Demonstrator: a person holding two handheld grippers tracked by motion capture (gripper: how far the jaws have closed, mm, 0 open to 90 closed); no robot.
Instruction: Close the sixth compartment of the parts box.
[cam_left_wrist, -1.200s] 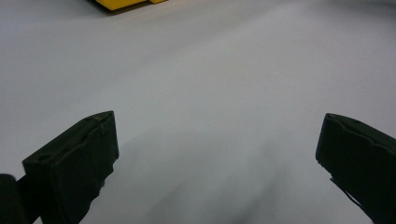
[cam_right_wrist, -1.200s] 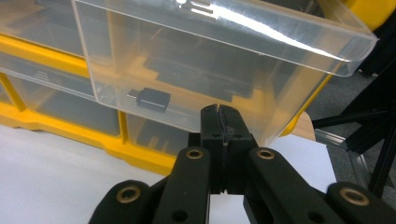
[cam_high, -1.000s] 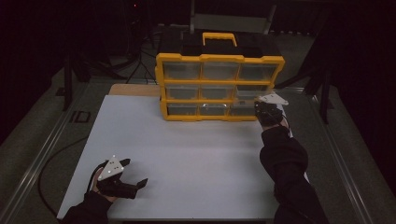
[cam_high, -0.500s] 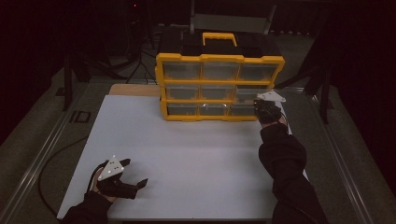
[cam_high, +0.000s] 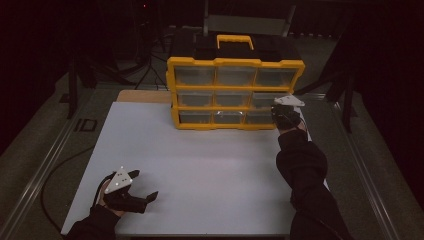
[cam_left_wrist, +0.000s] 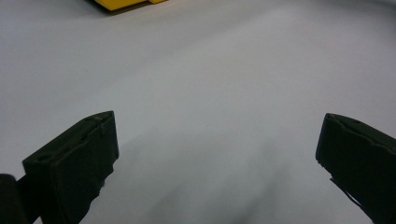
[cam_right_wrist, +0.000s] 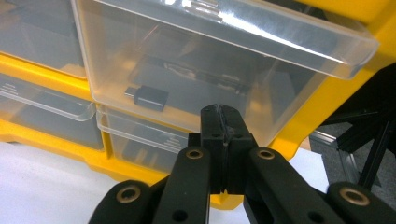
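right gripper, jaws pressed together, meets a clear drawer of the yellow cabinet; left gripper rests spread wide on the white table.

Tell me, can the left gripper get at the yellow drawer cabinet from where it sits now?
Probably yes. The left gripper rests open at the near edge of the white table, and bare tabletop lies between it and the drawer cabinet; it is just far off.

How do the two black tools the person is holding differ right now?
The left tool has its jaws spread wide; the right tool has its jaws pressed together, nothing between them. The left sits low over bare white table; the right is up against a clear drawer of the yellow organizer. Both carry a grey plate.
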